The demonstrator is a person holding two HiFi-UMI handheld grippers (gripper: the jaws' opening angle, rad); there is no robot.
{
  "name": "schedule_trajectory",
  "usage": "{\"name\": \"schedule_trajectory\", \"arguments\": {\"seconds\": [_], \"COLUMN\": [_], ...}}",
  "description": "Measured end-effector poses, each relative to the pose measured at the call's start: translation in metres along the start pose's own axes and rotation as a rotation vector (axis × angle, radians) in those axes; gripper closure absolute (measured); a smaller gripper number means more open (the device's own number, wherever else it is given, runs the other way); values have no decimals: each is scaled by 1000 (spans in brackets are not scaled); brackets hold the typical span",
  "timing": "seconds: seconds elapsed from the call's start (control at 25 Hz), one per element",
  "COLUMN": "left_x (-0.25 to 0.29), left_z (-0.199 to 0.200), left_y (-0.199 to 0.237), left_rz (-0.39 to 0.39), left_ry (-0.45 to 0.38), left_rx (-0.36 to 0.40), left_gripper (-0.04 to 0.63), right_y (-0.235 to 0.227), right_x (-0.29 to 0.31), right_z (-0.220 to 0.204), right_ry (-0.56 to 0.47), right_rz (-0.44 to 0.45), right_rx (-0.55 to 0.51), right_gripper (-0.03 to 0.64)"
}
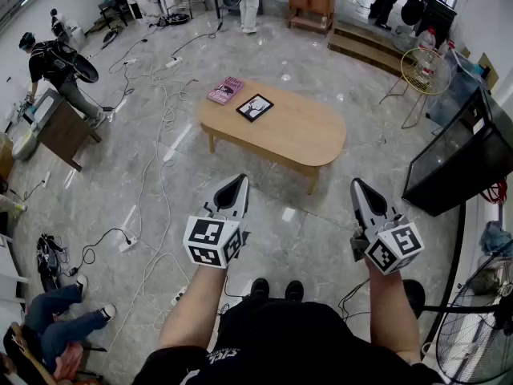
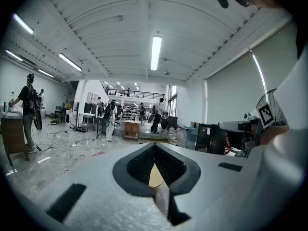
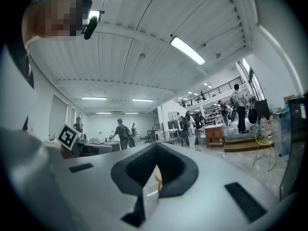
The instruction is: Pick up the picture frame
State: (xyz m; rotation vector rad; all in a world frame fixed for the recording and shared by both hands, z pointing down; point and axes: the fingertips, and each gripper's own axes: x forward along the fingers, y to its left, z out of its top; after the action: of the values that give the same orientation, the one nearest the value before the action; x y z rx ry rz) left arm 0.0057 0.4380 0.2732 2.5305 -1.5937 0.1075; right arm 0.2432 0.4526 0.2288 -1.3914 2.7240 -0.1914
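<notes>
Picture frame (image 1: 255, 107) lies on the table, both grippers apart from it

It lies flat near the far left end of the oval wooden table (image 1: 300, 135), beside a pink book (image 1: 226, 90). Left gripper (image 1: 237, 184) and right gripper (image 1: 358, 188) hover well short of it, jaws closed on nothing.

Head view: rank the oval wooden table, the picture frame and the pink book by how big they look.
1. the oval wooden table, by far the largest.
2. the picture frame and the pink book: they look about alike, so neither ranks above the other.
</notes>
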Motion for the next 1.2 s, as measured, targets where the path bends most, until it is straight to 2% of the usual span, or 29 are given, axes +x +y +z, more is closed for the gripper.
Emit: {"name": "schedule_trajectory", "arguments": {"seconds": [0.48,0.88,1.2], "left_x": [18,32,48], "left_z": [-6,2,-8], "left_y": [-36,-78,-50], "left_rz": [21,-3,2], "left_ry": [11,4,10], "left_rx": [18,35,9], "left_gripper": [592,592,592], "right_y": [-33,-44,-46], "right_x": [-26,-46,-9], "right_z": [-7,2,-19], "right_ry": [12,-4,44], "right_rz": [3,71,110], "right_rx": [15,31,63], "right_gripper": [615,612,612]}}
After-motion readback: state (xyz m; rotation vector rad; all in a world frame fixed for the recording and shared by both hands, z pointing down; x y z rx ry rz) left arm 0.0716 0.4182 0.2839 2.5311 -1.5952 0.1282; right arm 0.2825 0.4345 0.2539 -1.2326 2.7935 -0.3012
